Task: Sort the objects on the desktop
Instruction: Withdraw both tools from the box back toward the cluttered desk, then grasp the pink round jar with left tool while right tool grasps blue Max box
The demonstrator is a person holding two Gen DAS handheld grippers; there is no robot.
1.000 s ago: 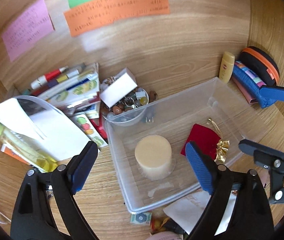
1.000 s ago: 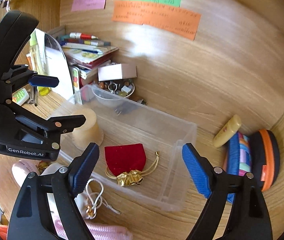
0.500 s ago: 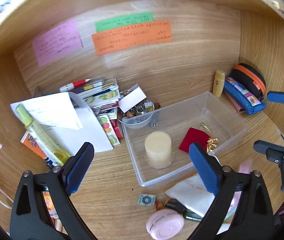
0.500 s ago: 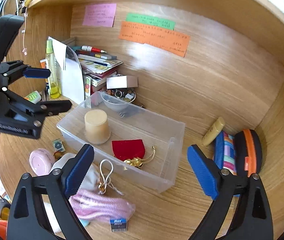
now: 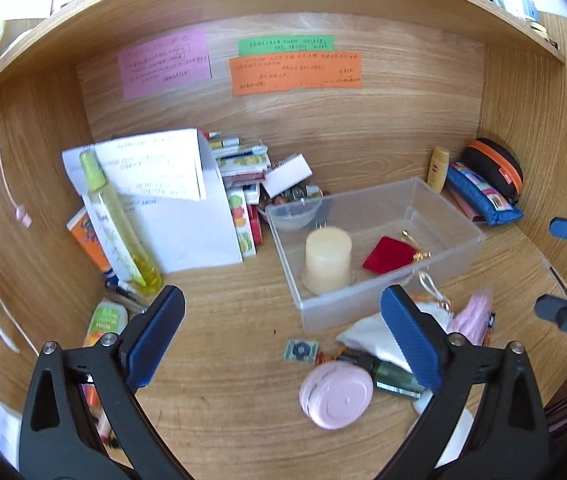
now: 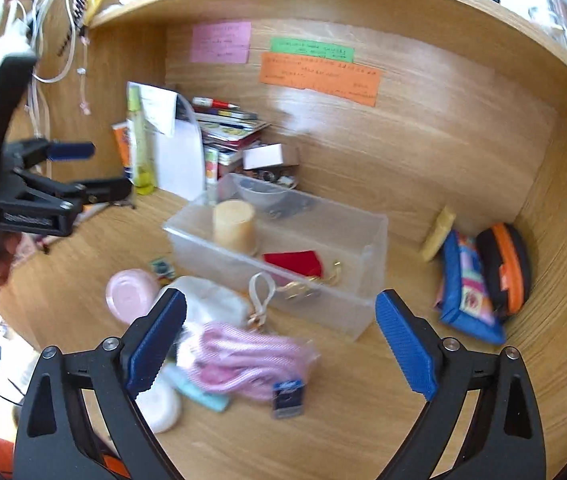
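The clear plastic bin [image 5: 379, 240] sits on the wooden desk [image 5: 235, 392] and serves as the landmark here. Inside it stand a cream candle [image 5: 327, 260] at its near-left end and a red pouch [image 5: 389, 255] with a gold tie to the candle's right. Both lie well ahead of the left gripper [image 5: 283, 340], whose blue pads are spread wide with nothing between them; its jaws are opening. The right gripper [image 6: 279, 344] is likewise released and empty, hovering in front of the bin.

Just in front of the bin, on the desk, lie a white cloth bag [image 6: 211, 300], a pink striped pouch [image 6: 243, 356], a round pink case [image 5: 335, 394] and a small dark bottle [image 5: 391, 374]. The pink striped pouch lies below and between the right gripper's pads, untouched.

Left of the bin lean white papers [image 5: 179, 216], a yellow-green spray bottle [image 5: 119, 224] and a stack of booklets [image 5: 243, 184]. Right of the bin rest a blue pencil case [image 5: 483, 196] and a black-and-orange case [image 5: 495, 164]
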